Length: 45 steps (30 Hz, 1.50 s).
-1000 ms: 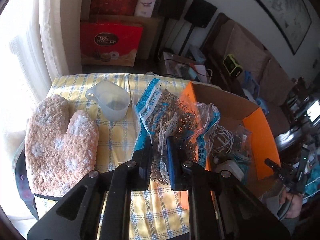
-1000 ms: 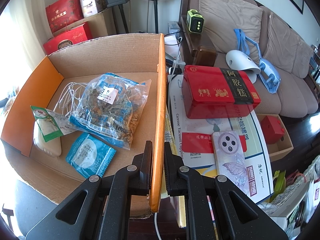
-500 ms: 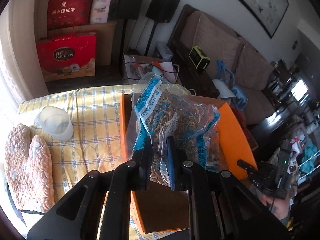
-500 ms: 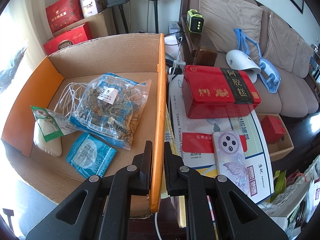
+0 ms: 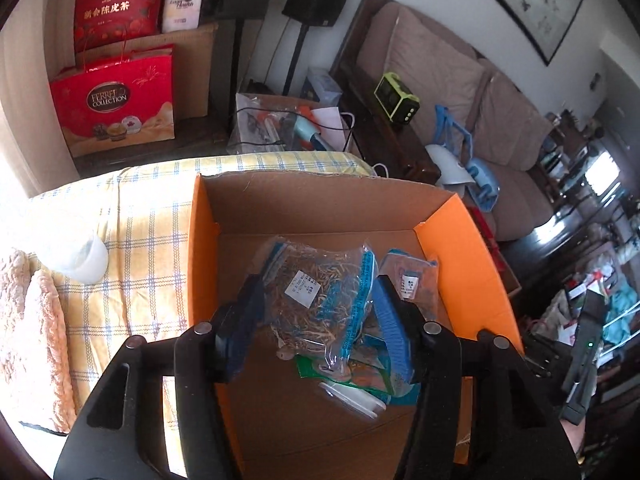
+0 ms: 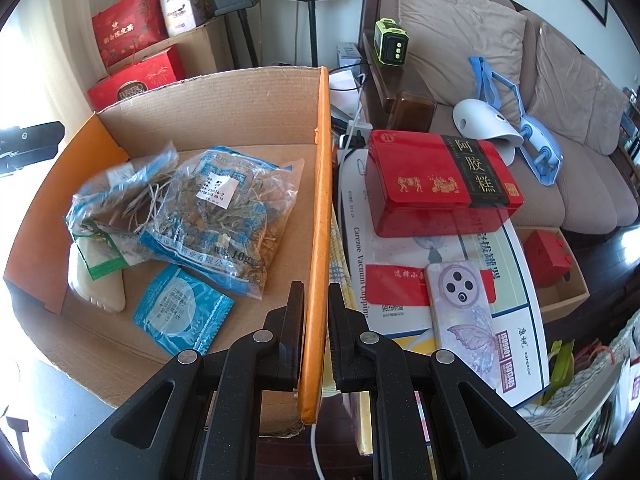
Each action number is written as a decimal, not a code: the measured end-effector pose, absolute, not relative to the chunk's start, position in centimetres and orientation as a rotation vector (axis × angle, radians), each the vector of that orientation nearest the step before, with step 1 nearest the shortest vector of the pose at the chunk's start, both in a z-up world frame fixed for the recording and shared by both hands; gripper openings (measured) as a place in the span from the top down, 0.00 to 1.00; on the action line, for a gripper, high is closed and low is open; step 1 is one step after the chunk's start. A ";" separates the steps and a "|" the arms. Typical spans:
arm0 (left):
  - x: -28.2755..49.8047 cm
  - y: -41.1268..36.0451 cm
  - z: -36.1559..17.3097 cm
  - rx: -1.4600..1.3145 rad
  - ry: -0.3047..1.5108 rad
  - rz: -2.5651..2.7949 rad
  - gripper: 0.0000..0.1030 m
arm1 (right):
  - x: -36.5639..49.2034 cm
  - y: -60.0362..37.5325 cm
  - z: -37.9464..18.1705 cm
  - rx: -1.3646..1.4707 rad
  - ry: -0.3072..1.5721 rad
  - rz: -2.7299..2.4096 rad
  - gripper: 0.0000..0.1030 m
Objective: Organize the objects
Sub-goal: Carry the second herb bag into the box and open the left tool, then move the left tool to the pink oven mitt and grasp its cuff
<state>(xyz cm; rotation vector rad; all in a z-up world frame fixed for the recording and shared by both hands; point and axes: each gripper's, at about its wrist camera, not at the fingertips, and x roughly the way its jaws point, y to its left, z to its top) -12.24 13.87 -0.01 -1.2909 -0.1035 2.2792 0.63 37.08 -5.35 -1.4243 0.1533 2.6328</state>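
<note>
Now, bag of dried herbs [image 5: 320,304]: inside the cardboard box [image 5: 460,248], on top of other packets, its white label facing up; it shows between the two fingers of the left gripper [image 5: 318,324], and the pads are clear of it.
Left gripper: jaws have just been opening and stand about half apart over the box, nothing clamped.
Second herb bag [image 6: 224,216]: flat on the box floor, just beside the first.
Blue packet [image 6: 182,312]: on the box floor, nearer the right gripper.
Green-edged packet [image 6: 100,252]: partly under the herb bags, at the box's left side.
Right gripper [image 6: 316,300]: pinched closed on the orange wall of the box.
Red tin [image 6: 440,184]: outside the box, to the right, on a white carton.
Phone [image 6: 464,312]: on that same carton, camera side up.
Checked cloth [image 5: 132,240]: covers the counter left of the box.
Pink mitt [image 5: 28,340]: on the cloth, far left.
</note>
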 end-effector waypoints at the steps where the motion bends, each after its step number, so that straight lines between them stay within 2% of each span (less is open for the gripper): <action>1: -12.2 13.7 0.1 -1.287 -0.106 2.282 0.46 | 0.6 37.0 -5.3 -1.425 0.153 2.632 0.90; 5: -12.1 12.4 1.0 -1.264 -0.142 2.299 0.41 | 0.6 37.0 -5.3 -1.425 0.151 2.632 0.90; 12: -11.8 9.6 2.1 -1.225 -0.135 2.366 0.26 | 0.6 37.0 -5.3 -1.425 0.151 2.632 0.90; 18: -11.6 6.4 1.7 -1.276 -0.207 2.358 0.25 | 0.6 37.0 -5.3 -1.424 0.153 2.632 0.90; 24: -11.1 4.0 1.7 -1.280 -0.202 2.410 0.09 | 0.5 37.0 -5.3 -1.426 0.150 2.627 0.90; 30: -10.7 1.1 1.3 -1.274 -0.179 2.484 0.07 | 0.5 37.0 -5.3 -1.427 0.150 2.627 0.90; 31: -10.6 0.4 1.1 -1.274 -0.188 2.489 0.00 | 0.5 37.0 -5.3 -1.427 0.149 2.627 0.90; 36: -10.7 -4.1 0.7 -1.254 -0.306 2.519 0.00 | 0.6 37.0 -5.4 -1.426 0.156 2.627 0.90; 45: -10.8 -12.7 -2.1 -1.379 -0.423 2.645 0.00 | 0.6 37.0 -5.4 -1.424 0.158 2.628 0.90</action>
